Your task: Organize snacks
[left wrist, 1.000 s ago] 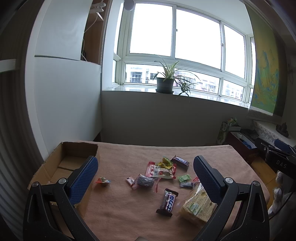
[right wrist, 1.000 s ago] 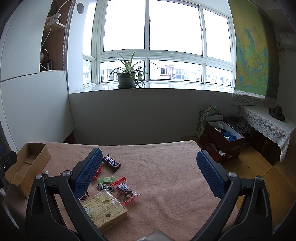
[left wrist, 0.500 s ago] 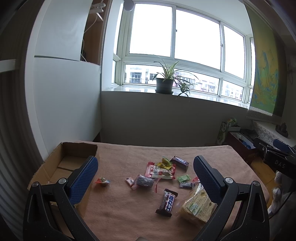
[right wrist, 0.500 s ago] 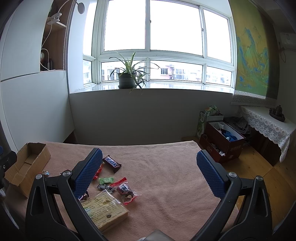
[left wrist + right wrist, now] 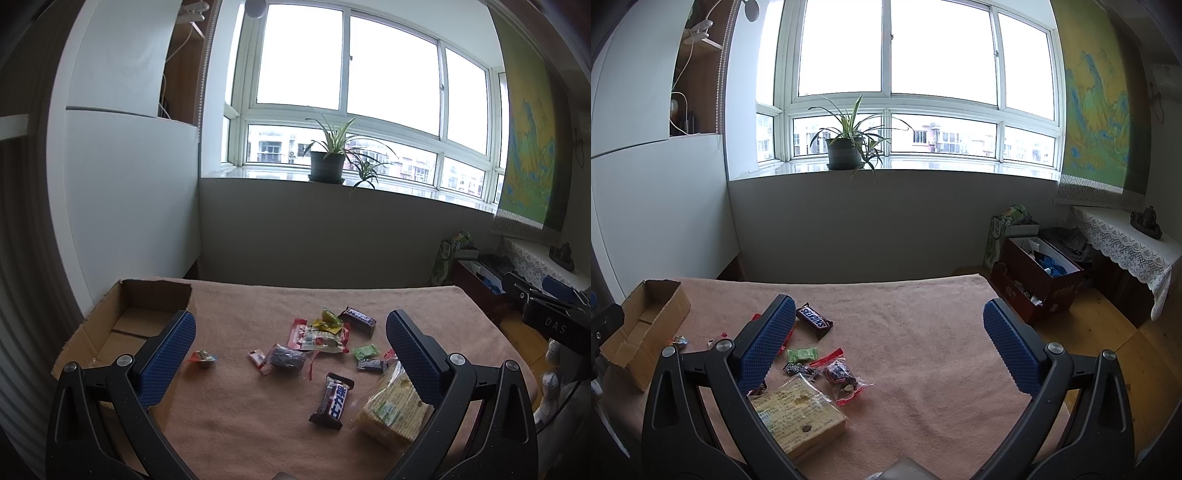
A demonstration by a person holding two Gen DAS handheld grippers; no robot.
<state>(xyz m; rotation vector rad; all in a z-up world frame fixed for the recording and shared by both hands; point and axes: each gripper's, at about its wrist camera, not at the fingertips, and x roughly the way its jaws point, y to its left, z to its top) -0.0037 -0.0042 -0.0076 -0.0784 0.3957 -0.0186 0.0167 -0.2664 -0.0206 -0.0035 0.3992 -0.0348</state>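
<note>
Left wrist view: my left tongs [image 5: 290,334] and right tongs [image 5: 888,321] gape, empty. Snacks [image 5: 321,336] lie scattered mid-counter [image 5: 236,417]; cardboard box [image 5: 122,325] sits left. Best approach: descend squarely over one wrapper, pinch firmly.

I see my snacks [image 5: 325,350] lying flat in a loose bunch on the cloth. The open box [image 5: 122,325] sits beside them.

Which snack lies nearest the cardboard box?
The small red-wrapped candy, lying alone on the cloth beside the cardboard box; every other snack sits farther right in the cluster.
</note>
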